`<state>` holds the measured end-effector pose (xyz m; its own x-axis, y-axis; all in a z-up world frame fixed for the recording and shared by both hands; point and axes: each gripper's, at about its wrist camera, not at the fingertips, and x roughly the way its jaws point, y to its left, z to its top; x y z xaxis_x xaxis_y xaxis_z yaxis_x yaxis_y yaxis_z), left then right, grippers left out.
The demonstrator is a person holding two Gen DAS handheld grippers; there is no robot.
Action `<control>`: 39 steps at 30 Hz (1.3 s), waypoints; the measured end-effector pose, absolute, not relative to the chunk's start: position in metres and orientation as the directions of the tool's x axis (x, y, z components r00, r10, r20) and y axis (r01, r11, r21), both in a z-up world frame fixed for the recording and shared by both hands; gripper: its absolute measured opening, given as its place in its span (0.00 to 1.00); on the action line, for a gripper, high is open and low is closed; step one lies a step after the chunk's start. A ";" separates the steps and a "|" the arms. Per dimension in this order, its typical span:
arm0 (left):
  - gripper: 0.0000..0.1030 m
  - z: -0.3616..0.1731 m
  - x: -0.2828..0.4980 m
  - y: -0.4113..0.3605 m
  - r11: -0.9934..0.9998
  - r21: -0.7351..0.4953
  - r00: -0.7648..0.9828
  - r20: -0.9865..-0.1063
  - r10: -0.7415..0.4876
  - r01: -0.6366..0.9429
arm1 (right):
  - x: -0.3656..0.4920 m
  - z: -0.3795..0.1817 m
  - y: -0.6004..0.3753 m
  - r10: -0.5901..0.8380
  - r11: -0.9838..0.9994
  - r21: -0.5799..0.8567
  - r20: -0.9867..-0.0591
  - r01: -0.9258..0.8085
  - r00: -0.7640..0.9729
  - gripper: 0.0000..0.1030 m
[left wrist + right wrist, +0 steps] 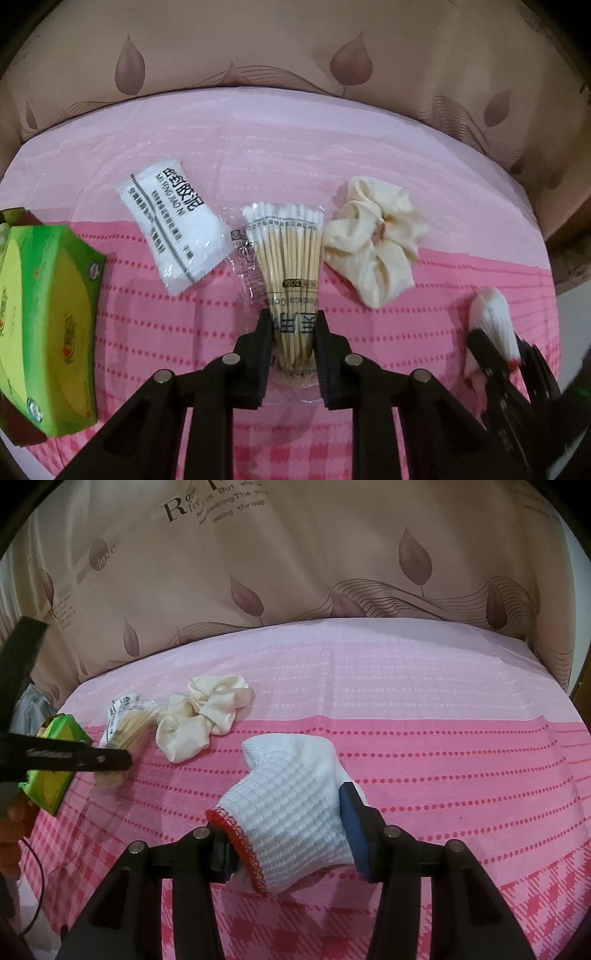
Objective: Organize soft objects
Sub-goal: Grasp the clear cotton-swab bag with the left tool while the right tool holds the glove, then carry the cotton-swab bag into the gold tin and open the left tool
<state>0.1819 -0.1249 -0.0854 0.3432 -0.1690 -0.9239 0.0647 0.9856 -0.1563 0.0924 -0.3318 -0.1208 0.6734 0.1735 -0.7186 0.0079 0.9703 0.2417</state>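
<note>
A clear pack of wooden cotton swabs (286, 251) lies on the pink cloth, and my left gripper (293, 325) is shut on its near end, one finger pressing each side. In the right wrist view, my right gripper (284, 814) is shut on a white knit glove (291, 797) with a red cuff, holding it low over the cloth. That glove (491, 317) also shows at the right edge of the left wrist view. A cream scrunchie (373, 240) sits just right of the swabs, apart from both grippers.
A white sachet with black print (173, 225) lies left of the swabs. A green tissue box (48, 325) stands at the left edge. The pink patterned cloth (443, 757) stretches bare to the right. A beige leaf-print fabric (295, 554) rises behind.
</note>
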 end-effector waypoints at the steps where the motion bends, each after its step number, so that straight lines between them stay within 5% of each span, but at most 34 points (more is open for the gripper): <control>1: 0.20 -0.083 0.178 -0.123 0.984 -0.166 0.344 -0.921 -0.181 0.071 | 0.093 -0.121 -0.331 0.173 0.971 0.241 -0.719 0.008 0.673 0.45; 21: 0.20 0.007 0.109 -0.028 0.991 -0.112 0.513 -0.848 -0.130 0.067 | 0.096 -0.125 -0.329 0.153 0.978 0.210 -0.730 0.006 0.667 0.45; 39: 0.20 0.046 0.111 0.127 0.987 0.040 0.582 -0.804 0.124 -0.155 | 0.097 -0.124 -0.324 0.122 0.986 0.168 -0.740 0.006 0.662 0.46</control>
